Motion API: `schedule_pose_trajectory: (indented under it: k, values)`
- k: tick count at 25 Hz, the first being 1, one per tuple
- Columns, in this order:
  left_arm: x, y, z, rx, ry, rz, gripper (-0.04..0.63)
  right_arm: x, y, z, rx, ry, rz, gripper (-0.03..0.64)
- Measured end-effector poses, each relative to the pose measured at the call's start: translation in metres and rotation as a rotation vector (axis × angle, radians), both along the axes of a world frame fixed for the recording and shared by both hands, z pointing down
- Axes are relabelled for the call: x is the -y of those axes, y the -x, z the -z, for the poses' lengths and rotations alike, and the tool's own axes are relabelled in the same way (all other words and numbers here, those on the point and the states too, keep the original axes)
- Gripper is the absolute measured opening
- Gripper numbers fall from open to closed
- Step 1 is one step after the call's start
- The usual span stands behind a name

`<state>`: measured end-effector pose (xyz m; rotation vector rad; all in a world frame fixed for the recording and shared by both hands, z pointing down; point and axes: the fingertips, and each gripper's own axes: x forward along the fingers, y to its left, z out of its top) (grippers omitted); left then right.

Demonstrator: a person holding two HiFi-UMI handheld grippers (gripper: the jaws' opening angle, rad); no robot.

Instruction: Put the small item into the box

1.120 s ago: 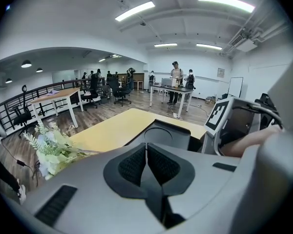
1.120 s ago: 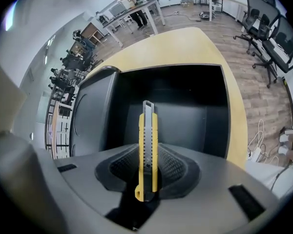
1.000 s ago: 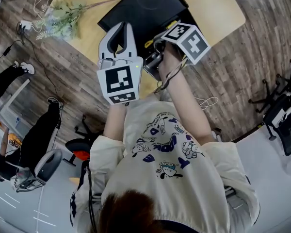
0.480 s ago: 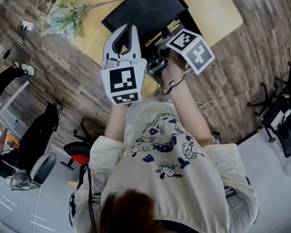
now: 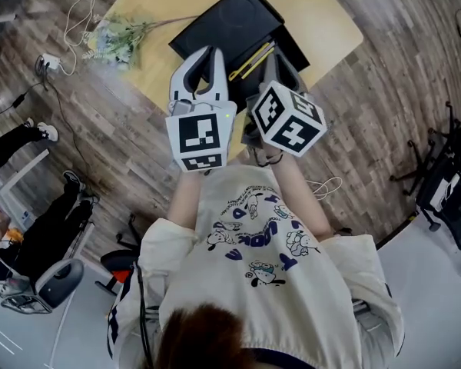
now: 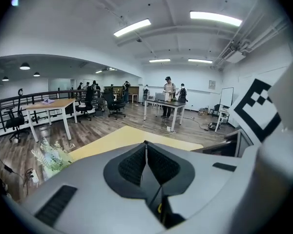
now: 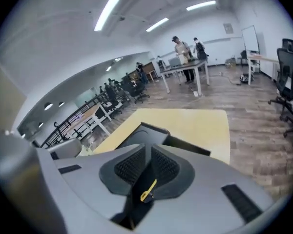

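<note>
Tongs first: we see our left tongs (image 6: 146, 143) clenched on nothing, and our right tongs (image 7: 147, 146) are closing, almost together, with nothing between the pads. Beyond them the small yellow item (image 5: 250, 58) lies inside the black box (image 5: 224, 21) on the worktop (image 5: 323, 14).

Left arm (image 5: 186, 198) and right arm (image 5: 298, 197) reach forward, grippers side by side. Left gripper (image 6: 146, 145) jaws together. Right gripper (image 7: 147, 147) jaws closing, nothing between.

Floor: dark wood planks (image 5: 384, 91) on every side.
Ceiling: white, with long strip lights (image 6: 132, 27).
Furniture: desk (image 6: 51, 103) far left, office chairs (image 6: 115, 107) beyond.
</note>
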<state>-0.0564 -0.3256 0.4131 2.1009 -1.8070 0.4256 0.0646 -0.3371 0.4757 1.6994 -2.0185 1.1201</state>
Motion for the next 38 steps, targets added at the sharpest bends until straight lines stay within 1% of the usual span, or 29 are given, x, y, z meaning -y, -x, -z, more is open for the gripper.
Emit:
schedule_pose_trajectory:
  k: [5,7,9,11,16,19,21,28,38]
  values:
    - [-0.012,0.002,0.032,0.005,-0.081,-0.009,0.025,-0.006,0.012,0.055,-0.156,-0.267,0.122,0.048]
    - [-0.017,0.002,0.045,0.003,-0.113,-0.008,0.025,-0.009,0.017,0.077,-0.176,-0.353,0.149,0.043]
    - [-0.021,0.002,0.057,0.004,-0.147,-0.007,0.025,-0.012,0.02,0.098,-0.173,-0.426,0.165,0.043]
    - [-0.025,0.002,0.068,0.005,-0.176,-0.005,0.025,-0.015,0.021,0.114,-0.174,-0.482,0.173,0.043]
    - [-0.035,0.001,0.088,0.009,-0.228,0.004,0.025,-0.027,0.021,0.141,-0.167,-0.572,0.189,0.043]
    - [-0.038,-0.002,0.1,0.003,-0.259,0.009,0.025,-0.033,0.02,0.157,-0.188,-0.64,0.199,0.043]
    - [-0.043,-0.003,0.107,0.0,-0.277,0.013,0.025,-0.038,0.021,0.164,-0.199,-0.667,0.202,0.043]
    - [-0.058,0.001,0.119,0.001,-0.318,0.027,0.025,-0.054,0.023,0.173,-0.191,-0.707,0.195,0.041]
    - [-0.076,0.004,0.129,0.007,-0.344,0.038,0.025,-0.07,0.025,0.181,-0.167,-0.716,0.191,0.041]
